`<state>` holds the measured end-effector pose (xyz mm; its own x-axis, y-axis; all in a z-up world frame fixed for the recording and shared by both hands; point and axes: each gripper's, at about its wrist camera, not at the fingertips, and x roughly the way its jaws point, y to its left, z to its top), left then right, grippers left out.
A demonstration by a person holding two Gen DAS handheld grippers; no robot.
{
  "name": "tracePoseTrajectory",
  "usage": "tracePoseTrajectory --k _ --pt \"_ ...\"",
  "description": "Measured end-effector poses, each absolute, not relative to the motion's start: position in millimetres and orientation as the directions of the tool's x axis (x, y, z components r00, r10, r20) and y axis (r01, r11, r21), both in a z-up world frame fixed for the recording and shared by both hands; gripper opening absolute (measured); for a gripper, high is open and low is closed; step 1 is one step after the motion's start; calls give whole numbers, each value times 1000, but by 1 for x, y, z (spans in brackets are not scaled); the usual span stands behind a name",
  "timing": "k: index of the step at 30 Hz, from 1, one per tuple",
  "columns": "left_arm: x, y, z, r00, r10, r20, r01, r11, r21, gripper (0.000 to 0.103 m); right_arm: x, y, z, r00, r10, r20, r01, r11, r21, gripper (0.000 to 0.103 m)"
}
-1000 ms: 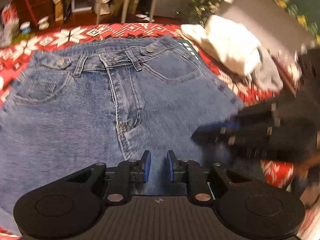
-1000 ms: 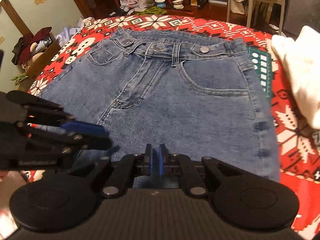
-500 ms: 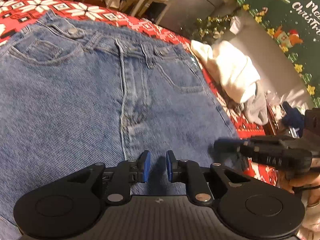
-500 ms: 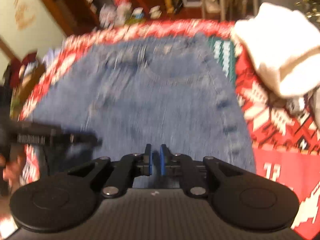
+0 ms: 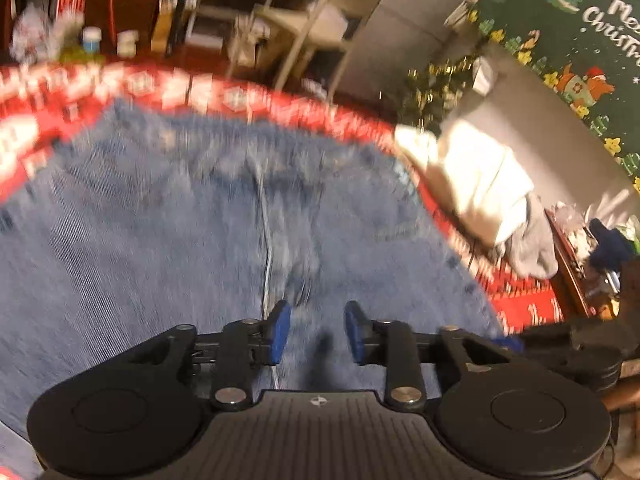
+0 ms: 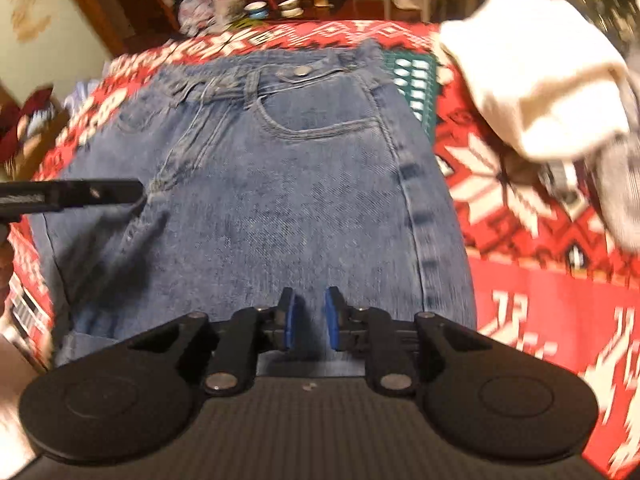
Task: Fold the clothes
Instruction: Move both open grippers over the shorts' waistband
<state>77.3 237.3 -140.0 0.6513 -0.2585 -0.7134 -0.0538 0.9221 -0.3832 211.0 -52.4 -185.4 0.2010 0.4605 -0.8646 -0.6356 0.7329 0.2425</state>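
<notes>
Blue denim jeans (image 5: 160, 240) lie flat on a red patterned blanket (image 5: 524, 308), waistband at the far side. My left gripper (image 5: 316, 330) hovers over the lower middle of the jeans near the centre seam, open, with nothing between its blue pads. In the right wrist view the jeans (image 6: 300, 200) fill the middle, and my right gripper (image 6: 310, 316) is open a little over their near edge, holding nothing. The left gripper's fingers (image 6: 80, 196) reach in from the left over the fly. The right gripper (image 5: 560, 340) shows at the lower right of the left wrist view.
A pile of white clothing (image 6: 536, 80) with a grey piece (image 6: 624, 184) lies on the blanket (image 6: 540, 300) right of the jeans. A green patterned patch (image 6: 414, 80) shows beside the waistband. Chairs and cluttered shelves (image 5: 280, 20) stand beyond the far edge.
Both grippers have opened wider than before. The left wrist view has lifted and tilted up, blurred by motion. The right gripper has pulled back toward the near edge of the jeans.
</notes>
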Motion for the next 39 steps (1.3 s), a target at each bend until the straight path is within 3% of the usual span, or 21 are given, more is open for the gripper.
tracePoseTrajectory --k 4,6,9,11,15,18,23,27,29,33,35,39 --pt "79 235 -98 719 -197 -666 -55 940 -337 48 207 -53 -160 274 522 -808 -622 736 265 40" --pt "82 235 -78 751 -140 -645 -80 950 -301 54 207 -48 -146 299 574 -762 -610 729 310 58" --pt "88 236 -58 784 -83 -616 -122 951 -283 62 210 -35 -131 314 642 -699 -599 706 379 74" --pt "90 239 -54 793 -74 -604 -136 946 -295 70 210 -26 -123 339 663 -668 -608 696 383 87" --pt "87 243 -74 778 9 -628 -220 940 -260 74 212 -9 -123 387 676 -627 -617 695 369 102" --pt "93 246 -100 716 55 -695 -297 926 -233 74 209 4 -127 440 628 -641 -606 735 304 102" --pt "88 252 -131 699 110 -707 -309 938 -159 75 197 19 -134 556 507 -659 -582 803 128 102" --pt "86 267 -144 641 146 -753 -367 920 -134 75 199 21 -139 575 476 -666 -565 819 98 102" --pt "82 276 -144 657 144 -740 -381 910 -162 75 202 21 -139 577 465 -672 -550 829 101 102" --pt "91 284 -143 691 62 -720 -261 950 -169 77 201 29 -138 641 377 -669 -534 845 -36 102" --pt "94 286 -145 707 81 -702 -274 947 -167 77 199 31 -141 668 339 -662 -515 853 -82 102" --pt "99 280 -144 684 144 -715 -303 948 -100 81 212 34 -156 589 325 -740 -485 874 -2 102"
